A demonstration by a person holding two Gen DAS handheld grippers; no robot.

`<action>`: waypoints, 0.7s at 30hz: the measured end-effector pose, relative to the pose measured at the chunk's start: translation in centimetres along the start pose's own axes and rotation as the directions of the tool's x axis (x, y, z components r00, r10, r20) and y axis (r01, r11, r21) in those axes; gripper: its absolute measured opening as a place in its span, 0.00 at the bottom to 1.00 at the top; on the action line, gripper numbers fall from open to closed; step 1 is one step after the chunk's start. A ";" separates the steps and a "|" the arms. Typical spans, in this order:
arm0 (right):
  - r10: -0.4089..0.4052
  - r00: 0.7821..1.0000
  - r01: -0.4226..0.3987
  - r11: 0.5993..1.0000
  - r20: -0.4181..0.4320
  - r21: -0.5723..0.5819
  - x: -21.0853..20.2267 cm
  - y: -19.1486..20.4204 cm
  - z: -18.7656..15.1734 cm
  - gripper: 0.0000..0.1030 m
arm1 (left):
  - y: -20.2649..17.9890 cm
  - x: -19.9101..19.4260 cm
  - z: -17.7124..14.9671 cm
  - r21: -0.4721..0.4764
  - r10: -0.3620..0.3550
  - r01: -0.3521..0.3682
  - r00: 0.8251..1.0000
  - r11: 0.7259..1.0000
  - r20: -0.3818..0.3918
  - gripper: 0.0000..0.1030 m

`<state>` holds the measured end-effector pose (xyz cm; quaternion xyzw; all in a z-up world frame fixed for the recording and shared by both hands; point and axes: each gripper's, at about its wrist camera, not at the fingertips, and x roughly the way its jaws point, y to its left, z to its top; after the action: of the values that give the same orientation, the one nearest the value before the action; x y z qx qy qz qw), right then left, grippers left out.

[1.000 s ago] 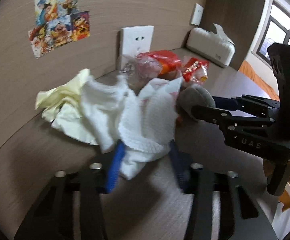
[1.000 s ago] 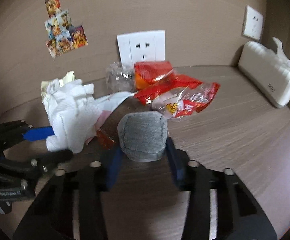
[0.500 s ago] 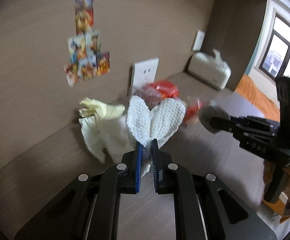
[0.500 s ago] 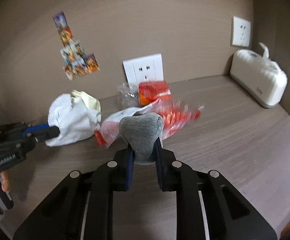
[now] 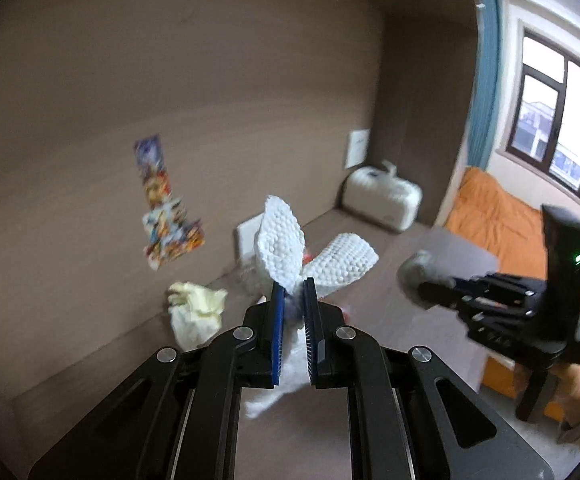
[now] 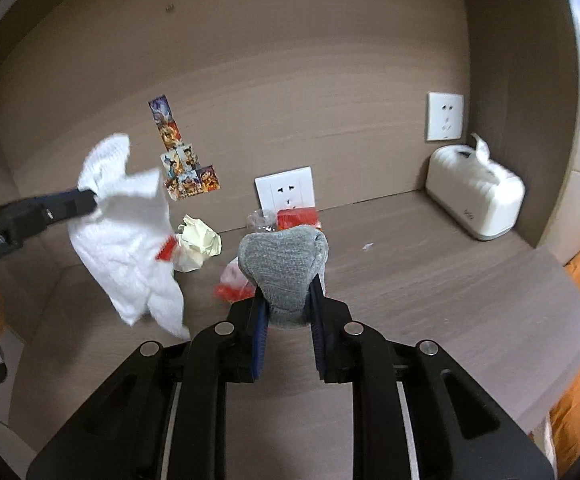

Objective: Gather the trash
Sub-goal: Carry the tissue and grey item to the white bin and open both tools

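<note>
We see the left hand-held gripper [image 5: 293, 292] pinching one white paper towel [image 6: 125, 240], hanging long-axis down above the table [image 6: 430, 272]. The right hand-held gripper [image 6: 287, 300] clamps one grey wad [image 6: 283, 268], bulging upward. One yellowish crumple [image 6: 199, 246] remains on the table; the red wrappers [image 6: 298, 218] lie partly hidden, so we cannot count them.

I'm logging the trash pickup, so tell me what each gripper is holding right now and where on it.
Left gripper pinches the white paper towel at a bunched fold near its top. Right gripper clamps the grey fabric wad at its lower end.
</note>
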<state>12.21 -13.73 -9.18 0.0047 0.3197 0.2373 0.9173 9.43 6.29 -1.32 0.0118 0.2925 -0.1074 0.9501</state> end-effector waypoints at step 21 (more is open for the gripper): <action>-0.144 0.988 0.140 0.988 0.064 0.067 -15.6 -8.5 -5.5 0.20 | -16.8 -1.6 -1.1 0.084 -0.190 0.196 0.979 0.977 -0.080 0.08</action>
<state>2.00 -28.92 -5.75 0.0184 0.2948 0.1611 0.9417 4.01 -9.70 -0.71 0.0305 0.3208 -0.2120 0.9226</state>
